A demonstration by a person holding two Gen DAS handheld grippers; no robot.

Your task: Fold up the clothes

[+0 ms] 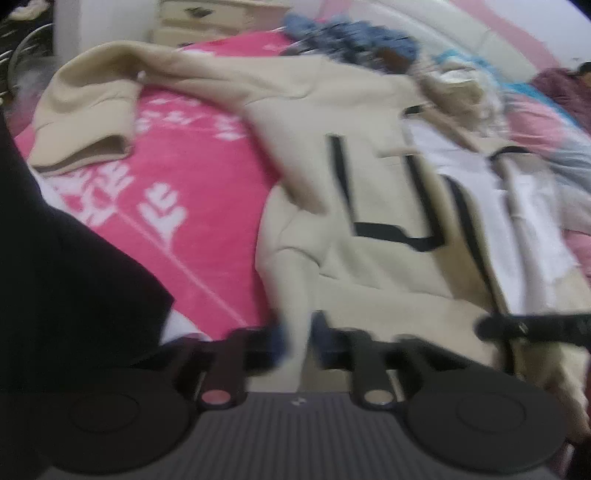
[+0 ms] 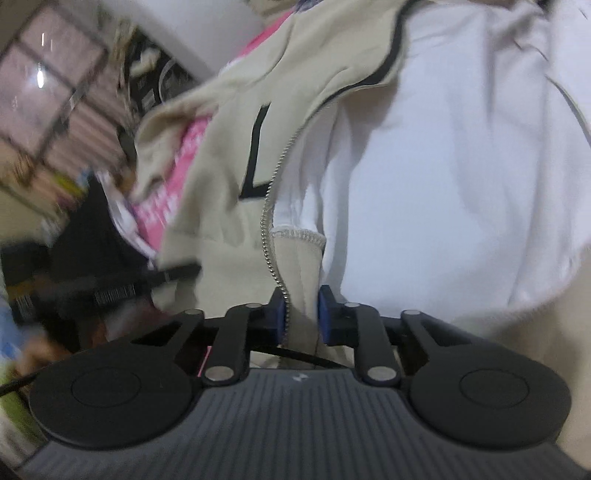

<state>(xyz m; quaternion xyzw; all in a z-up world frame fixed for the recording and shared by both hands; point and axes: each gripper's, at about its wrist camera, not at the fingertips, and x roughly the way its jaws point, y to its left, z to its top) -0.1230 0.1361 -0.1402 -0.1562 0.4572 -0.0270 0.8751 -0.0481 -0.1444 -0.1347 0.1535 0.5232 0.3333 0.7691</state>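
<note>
Both wrist views close, low, facing beige jacket (image 1: pixel 369 177) on bed.

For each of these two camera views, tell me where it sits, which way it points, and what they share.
Left wrist: behind the left gripper, looking along the pink blanket; it pinches the beige jacket hem, and the right gripper enters from the right.
Right wrist: behind the right gripper, close on the jacket's zipper edge and white lining.
Shared: the jacket, blanket.

Cream dresser (image 1: pixel 207 18) (window (image 2: pixel 55 74) opposite)
</note>
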